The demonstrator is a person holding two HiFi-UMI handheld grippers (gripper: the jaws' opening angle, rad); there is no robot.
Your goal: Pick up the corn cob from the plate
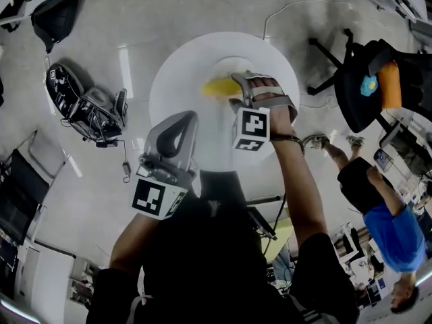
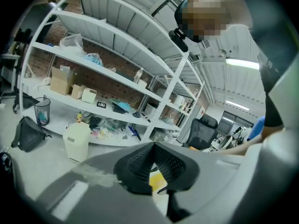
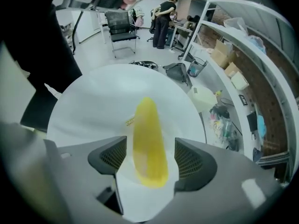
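- My left gripper (image 2: pixel 153 161): smooth grey moulded shell. Its pads (image 2: pixel 135 164) are black with a fine mesh texture.
- My right gripper (image 3: pixel 149 160): same grey shell, same black meshed faces.
- Each carries a cube with white faces and black square codes: left cube (image 1: pixel 156 198), right cube (image 1: pixel 252 128).
- My right hand (image 1: pixel 270 103): grey bars of the handle cross over it. There is a thin dark wristband (image 1: pixel 289 139).
- I wear a black short-sleeved top (image 1: pixel 216 262).
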